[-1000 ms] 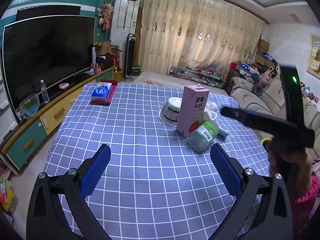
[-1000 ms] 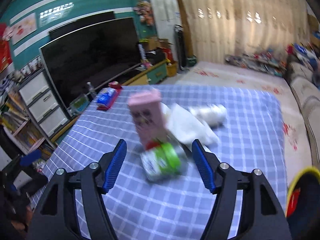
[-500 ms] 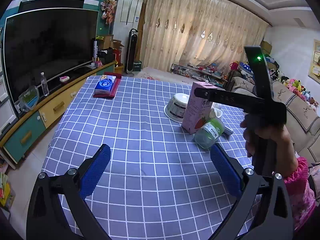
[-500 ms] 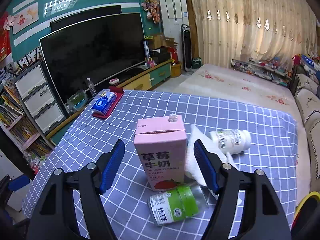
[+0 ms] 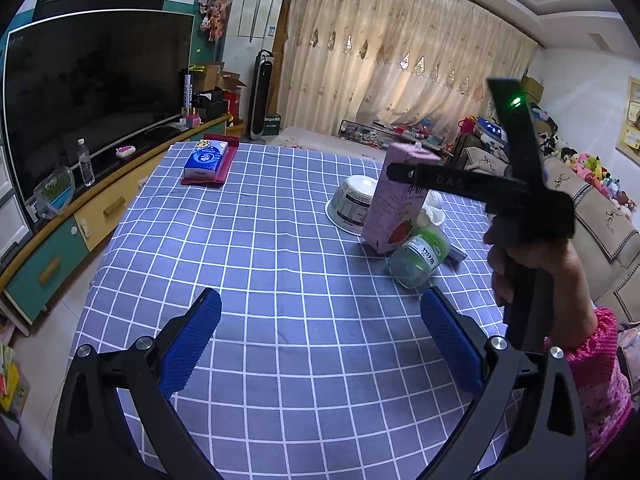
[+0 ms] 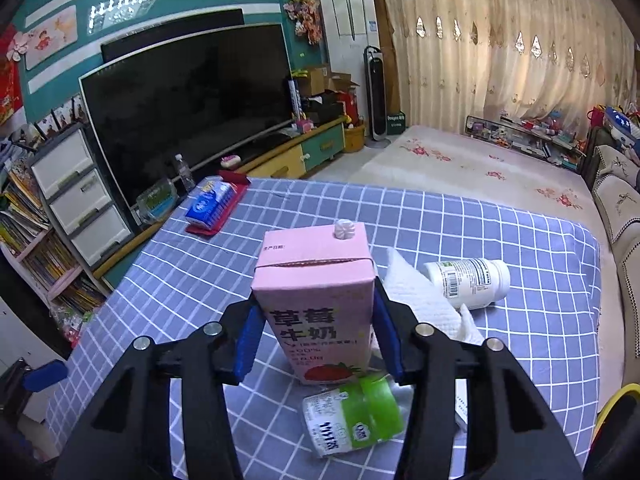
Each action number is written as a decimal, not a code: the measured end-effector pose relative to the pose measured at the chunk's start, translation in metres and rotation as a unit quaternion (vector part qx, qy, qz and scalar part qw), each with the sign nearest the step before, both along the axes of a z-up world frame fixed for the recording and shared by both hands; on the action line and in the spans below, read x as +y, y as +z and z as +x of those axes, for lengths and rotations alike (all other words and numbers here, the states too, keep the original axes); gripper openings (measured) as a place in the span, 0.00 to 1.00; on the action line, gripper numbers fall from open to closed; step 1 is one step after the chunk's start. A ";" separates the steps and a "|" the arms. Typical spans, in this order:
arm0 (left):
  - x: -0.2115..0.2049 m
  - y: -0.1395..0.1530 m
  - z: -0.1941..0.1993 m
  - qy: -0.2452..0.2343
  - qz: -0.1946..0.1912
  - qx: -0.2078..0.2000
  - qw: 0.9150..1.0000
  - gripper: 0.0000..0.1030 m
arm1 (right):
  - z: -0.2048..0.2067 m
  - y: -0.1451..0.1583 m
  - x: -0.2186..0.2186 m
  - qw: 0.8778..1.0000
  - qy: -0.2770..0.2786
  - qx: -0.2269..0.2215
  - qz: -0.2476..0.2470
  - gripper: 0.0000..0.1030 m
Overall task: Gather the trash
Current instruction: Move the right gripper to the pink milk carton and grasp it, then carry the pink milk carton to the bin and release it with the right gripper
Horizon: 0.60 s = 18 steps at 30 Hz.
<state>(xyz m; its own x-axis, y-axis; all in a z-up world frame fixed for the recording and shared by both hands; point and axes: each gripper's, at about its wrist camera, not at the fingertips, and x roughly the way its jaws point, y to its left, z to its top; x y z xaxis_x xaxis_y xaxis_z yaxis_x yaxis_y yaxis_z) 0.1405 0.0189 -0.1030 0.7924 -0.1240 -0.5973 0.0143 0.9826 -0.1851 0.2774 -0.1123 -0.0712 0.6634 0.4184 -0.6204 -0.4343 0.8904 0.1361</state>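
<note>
A pink strawberry milk carton (image 6: 316,304) stands upright on the blue checked tablecloth (image 6: 440,216). My right gripper (image 6: 316,340) is shut on the carton's two sides. The carton also shows in the left wrist view (image 5: 396,200), with the right gripper's body in front of it. A green-labelled clear bottle (image 6: 352,416) lies on its side before the carton. A white pill bottle (image 6: 468,280) lies on a white napkin (image 6: 420,300) behind. My left gripper (image 5: 320,340) is open and empty over the cloth, left of the trash.
A white bowl (image 5: 352,204) sits tipped behind the carton. A blue tissue pack on a red tray (image 5: 206,160) is at the far left corner. A TV cabinet (image 5: 60,236) runs along the left; a sofa (image 5: 592,216) stands right. A yellow-rimmed bin (image 6: 616,404) is at lower right.
My right gripper has moved forward around the pink carton and closed on its sides. My left gripper has stayed open and in nearly the same place.
</note>
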 end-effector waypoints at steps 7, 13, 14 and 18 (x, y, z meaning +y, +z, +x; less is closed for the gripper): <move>-0.003 0.001 -0.002 -0.003 0.002 -0.002 1.000 0.95 | -0.028 0.031 -0.005 0.999 0.021 -0.024 0.027 0.46; -0.008 0.002 -0.004 -0.010 0.007 -0.003 1.000 0.95 | -0.057 0.057 -0.021 0.998 0.020 -0.045 0.048 0.46; -0.008 0.002 -0.005 -0.011 0.008 -0.003 1.000 0.95 | -0.063 0.060 -0.030 0.997 0.013 -0.049 0.052 0.46; -0.014 0.001 -0.003 -0.019 0.006 0.001 1.000 0.95 | -0.087 0.063 -0.079 0.996 -0.035 -0.055 0.059 0.46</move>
<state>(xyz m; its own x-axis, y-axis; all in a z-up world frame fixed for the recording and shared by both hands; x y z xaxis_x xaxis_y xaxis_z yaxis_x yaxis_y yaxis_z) 0.1372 0.0045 -0.1025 0.7863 -0.1473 -0.6000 0.0523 0.9835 -0.1731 0.1902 -0.1914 -0.0078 0.7555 0.4340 -0.4908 -0.3892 0.8999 0.1966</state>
